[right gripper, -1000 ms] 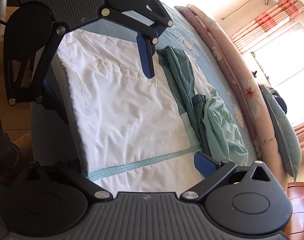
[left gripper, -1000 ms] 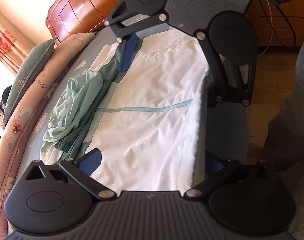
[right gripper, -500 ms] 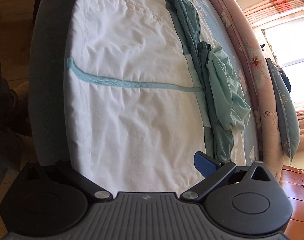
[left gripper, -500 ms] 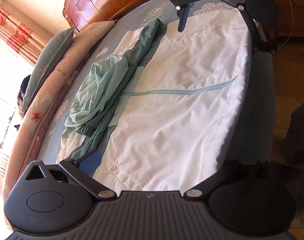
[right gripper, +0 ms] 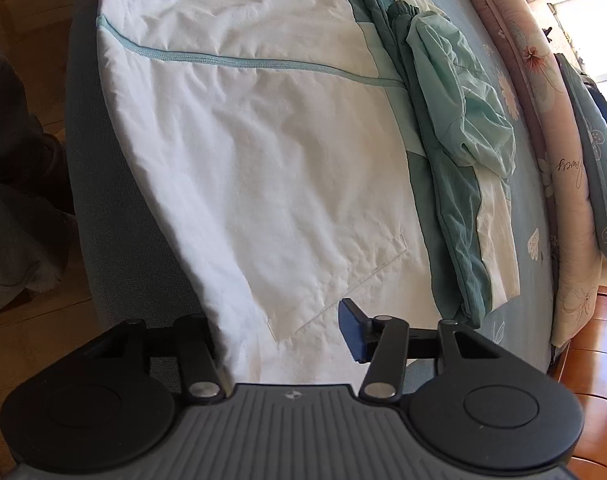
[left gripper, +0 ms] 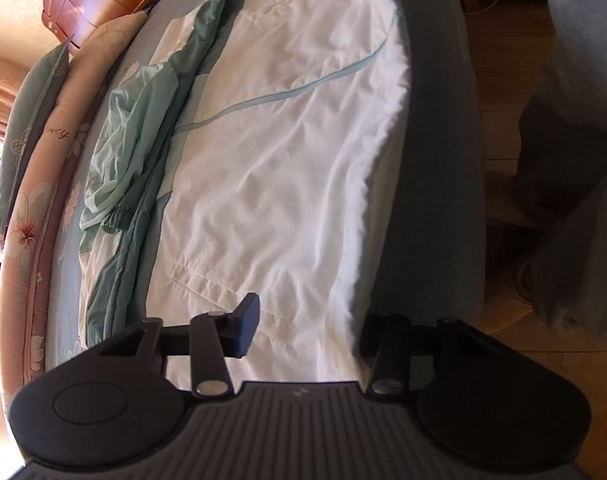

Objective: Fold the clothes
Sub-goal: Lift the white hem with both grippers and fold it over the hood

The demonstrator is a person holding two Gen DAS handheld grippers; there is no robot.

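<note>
Claws first, at the bottom of each wrist view. The left claw [left gripper: 299, 320] is closing, its blue pad [left gripper: 245, 326] lying on top of the white jacket [left gripper: 287, 168] at lower centre while the other finger is hidden beyond the garment's folded edge at lower right; the cloth is between the jaws, but whether the pads already press it I cannot tell. The right claw [right gripper: 287, 332] is closing too, with its blue pad [right gripper: 353, 334] over the white cloth at lower centre right and its other finger out of sight under the edge at lower left; again the cloth is between the jaws, pinch unconfirmed.

Further up, the jacket lies flat along the near side of the bed [right gripper: 115, 200], a pale green zip line [right gripper: 243, 62] crossing it. Its green sleeve [left gripper: 135, 140] is bunched along the far edge, left of centre in the left view.

Beyond that, a flowered bolster [left gripper: 43, 184] runs along the bed's far side.

The step in hand looks like gripping the two ends of the near edge. Next, both claws need a firm hold, then an even lift so the edge carries over toward the sleeve without dragging the layer beneath.
</note>
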